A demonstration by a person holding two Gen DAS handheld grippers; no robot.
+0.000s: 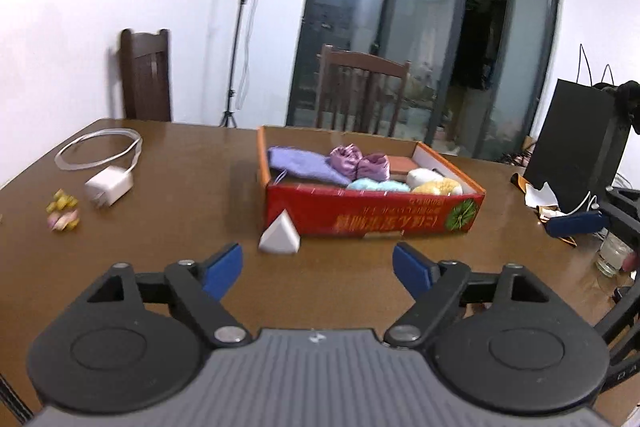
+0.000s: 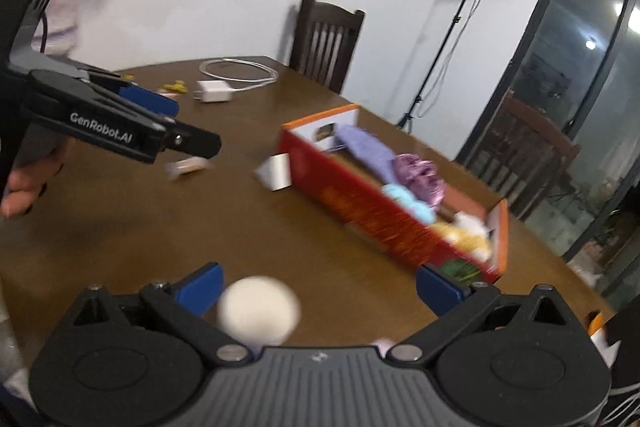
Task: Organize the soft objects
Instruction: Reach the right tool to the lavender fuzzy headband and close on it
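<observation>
Box (image 1: pixel 372 215), red with orange rims, sits on the brown worktop (image 1: pixel 180 267) and holds the soft things: a lilac pouch (image 1: pixel 300 163) at its left end, two shiny purple bundles (image 1: pixel 360 159) beside it, a pale blue ball (image 1: pixel 376 185) and a yellow one (image 1: pixel 436 187) along the near wall, a white one (image 1: pixel 420 175) behind. A white pyramid (image 1: pixel 280 233) stands just outside the box's near left corner. In the right wrist view a blurred cream ball (image 2: pixel 258 309) shows between the spread jaws of the right hand-held gripper (image 2: pixel 318 287), close to the left blue pad; whether it touches the pad I cannot tell, and nothing pinches it. The left hand-held gripper (image 1: pixel 318 265) is spread too, with nothing between its pads. Further left on the worktop lie a white charger (image 1: pixel 108 187) with its coiled cable (image 1: pixel 100 149), and small yellow and pink sweets (image 1: pixel 62 213). A black bag (image 1: pixel 576 143) stands at the right edge, two dark chairs (image 1: pixel 146 75) behind.
</observation>
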